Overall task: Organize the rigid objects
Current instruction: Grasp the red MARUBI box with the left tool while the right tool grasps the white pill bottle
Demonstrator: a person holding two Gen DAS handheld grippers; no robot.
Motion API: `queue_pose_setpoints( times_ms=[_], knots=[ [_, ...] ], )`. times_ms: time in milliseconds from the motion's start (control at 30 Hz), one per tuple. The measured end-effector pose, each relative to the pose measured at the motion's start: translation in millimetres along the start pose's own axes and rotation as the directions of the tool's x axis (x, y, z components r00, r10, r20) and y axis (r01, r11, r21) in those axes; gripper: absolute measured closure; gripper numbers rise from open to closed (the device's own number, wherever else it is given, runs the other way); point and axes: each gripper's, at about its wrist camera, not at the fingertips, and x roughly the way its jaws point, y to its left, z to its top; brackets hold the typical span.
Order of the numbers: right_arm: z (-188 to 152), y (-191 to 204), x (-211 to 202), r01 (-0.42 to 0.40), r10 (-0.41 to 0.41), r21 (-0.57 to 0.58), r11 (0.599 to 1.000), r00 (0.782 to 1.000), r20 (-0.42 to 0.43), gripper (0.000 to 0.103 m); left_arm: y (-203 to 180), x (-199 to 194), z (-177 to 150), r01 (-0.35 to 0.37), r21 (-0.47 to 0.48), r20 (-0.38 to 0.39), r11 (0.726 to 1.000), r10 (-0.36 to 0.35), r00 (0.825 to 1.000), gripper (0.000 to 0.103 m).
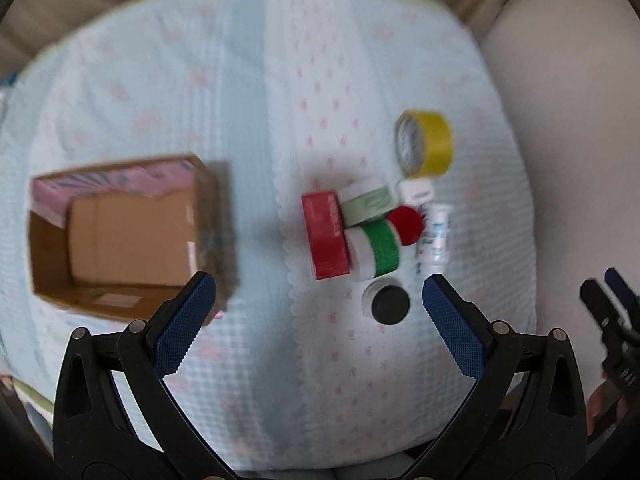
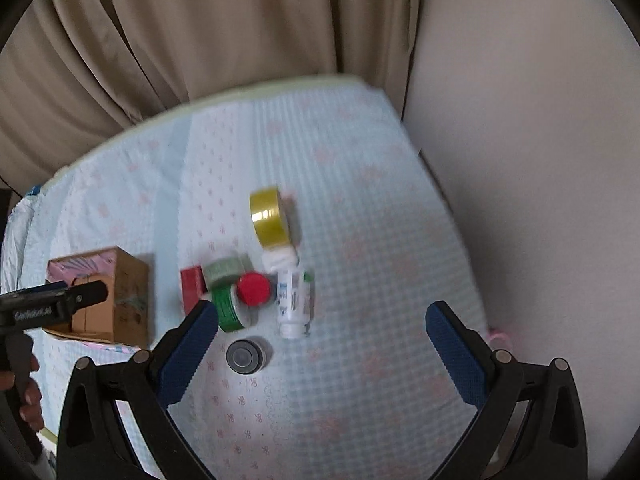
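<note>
I see the cluster of rigid objects, red box (image 1: 326, 236), green-banded jar (image 1: 376, 250), yellow tape roll (image 1: 426, 144), on the bed (image 1: 248, 80) right of the cardboard box (image 1: 120, 236), my left gripper (image 1: 318, 316) and right gripper (image 2: 322, 340) hovering with jaws spread, empty.

You have bare cloth (image 1: 256, 128) between the cardboard box (image 1: 120, 232) and the packed cluster; only the black-capped jar (image 1: 386, 302) stands apart.

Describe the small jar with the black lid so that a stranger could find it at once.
On the light blue bedspread, right of the cardboard box, lies a cluster of small items. The black-lidded jar stands alone at its near edge, apart from the others, showing a round dark top.
</note>
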Motion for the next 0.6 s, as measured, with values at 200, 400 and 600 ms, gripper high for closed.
queue_pose_setpoints(
  times_ms=[200,400,600],
  knots=[
    [0.8,7.4,87.4,0.000,-0.004,-0.031,1.000,0.990,-0.141,0.007,9.5,82.5,23.5,-0.007,-0.040,-0.145,0.999,0.001,0.989,0.003],
    [-3.9,11.0,150.1,-0.012,0.007,-0.020,1.000,0.969,-0.248,0.017,18.9,134.4,37.3,-0.004,-0.073,-0.234,0.997,-0.013,0.972,0.004],
    [-9.5,16.2,183.9,-0.010,0.002,-0.023,1.000,0.953,-0.302,0.017,17.9,164.9,39.7,-0.027,-0.063,-0.282,0.998,0.008,0.959,0.004]
  ],
)
